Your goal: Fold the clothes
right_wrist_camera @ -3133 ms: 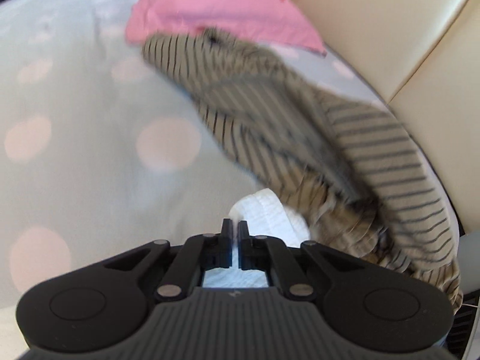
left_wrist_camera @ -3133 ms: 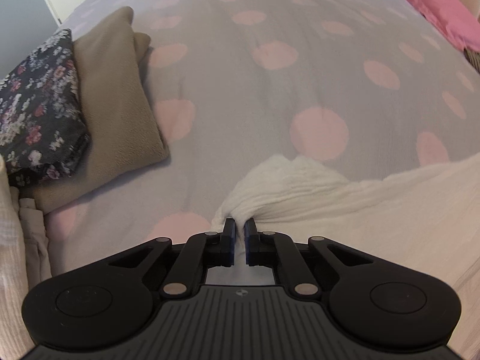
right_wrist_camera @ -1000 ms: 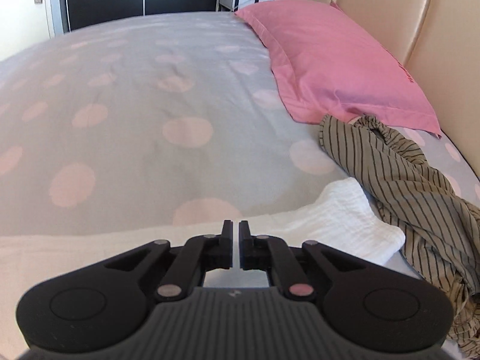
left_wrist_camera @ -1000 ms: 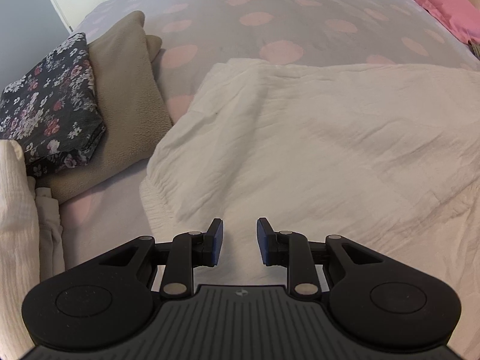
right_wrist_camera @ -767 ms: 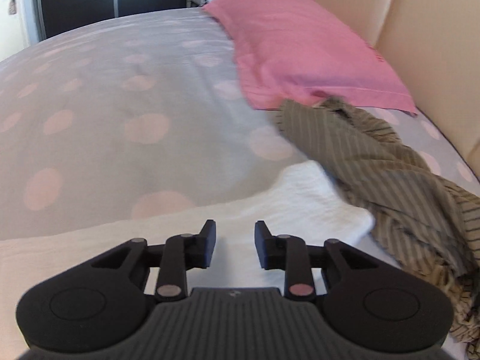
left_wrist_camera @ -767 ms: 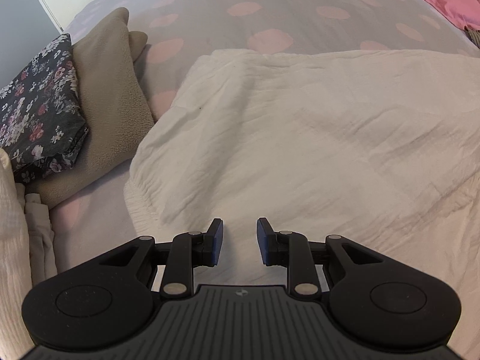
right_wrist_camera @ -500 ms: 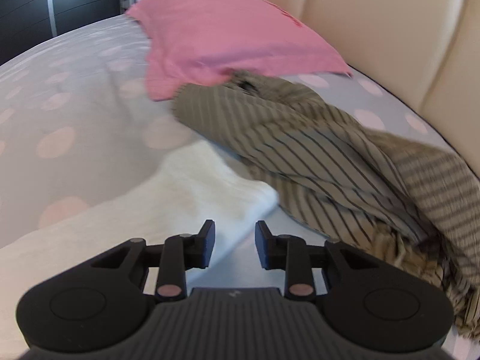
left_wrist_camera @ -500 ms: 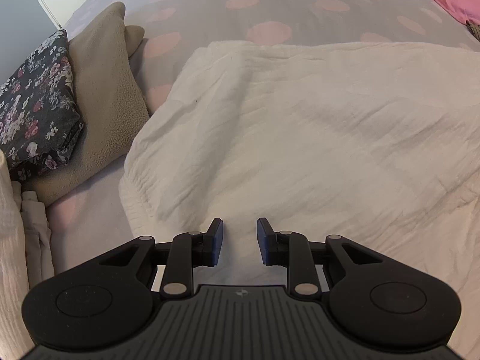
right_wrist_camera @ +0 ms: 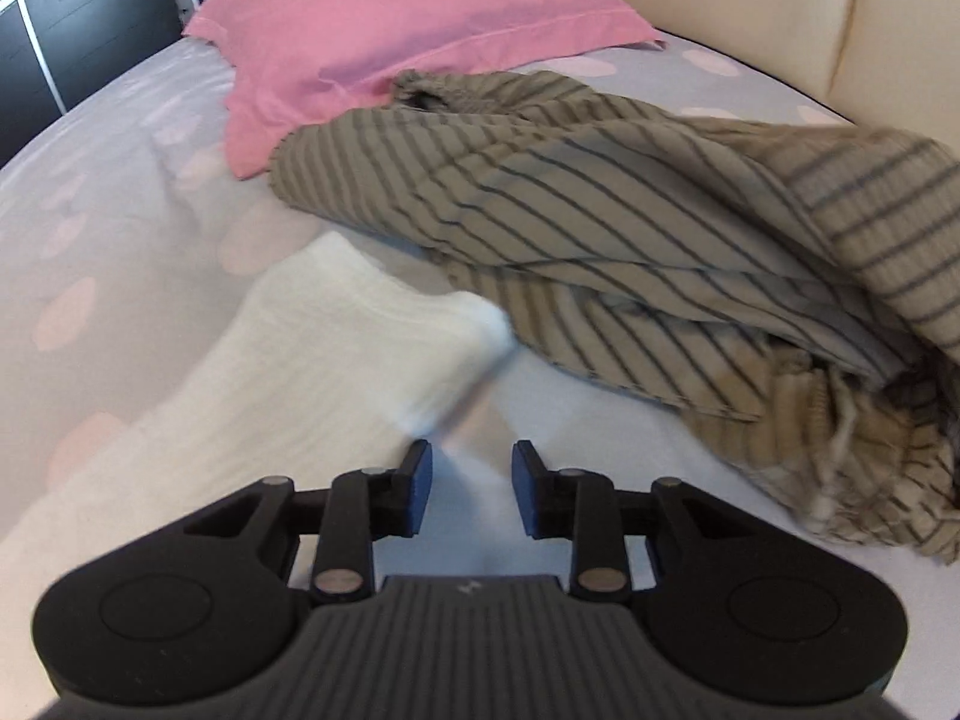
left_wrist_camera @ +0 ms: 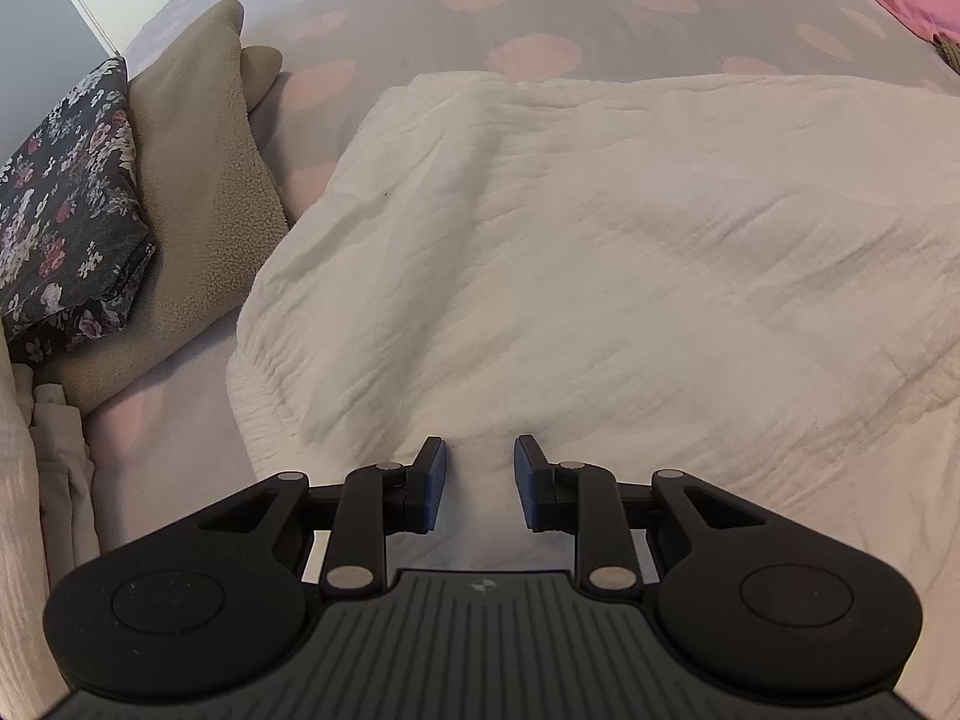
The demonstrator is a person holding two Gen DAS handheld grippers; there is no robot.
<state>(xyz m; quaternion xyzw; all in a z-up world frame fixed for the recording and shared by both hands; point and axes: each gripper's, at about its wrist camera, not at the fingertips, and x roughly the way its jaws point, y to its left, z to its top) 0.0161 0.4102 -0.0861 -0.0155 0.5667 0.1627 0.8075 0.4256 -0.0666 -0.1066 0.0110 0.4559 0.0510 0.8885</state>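
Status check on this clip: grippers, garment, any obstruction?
Left gripper open, empty, over white garment. Right gripper open, empty, at its sleeve end. Garment spread flat on bed. Striped garment heaped close beside the sleeve.

The left gripper (left_wrist_camera: 478, 483) is matte black plastic with a dark grey ribbed body bearing a small round emblem, flanked by two large round discs with recessed circles. Silver rivets pin its jointed linkage arms, and its two fingers (left_wrist_camera: 433, 483) carry blue pads. The right gripper (right_wrist_camera: 470, 489) is built alike, its ribbed body marked with a small pale logo, its blue-padded fingers (right_wrist_camera: 418, 487) framed by identical black linkages.
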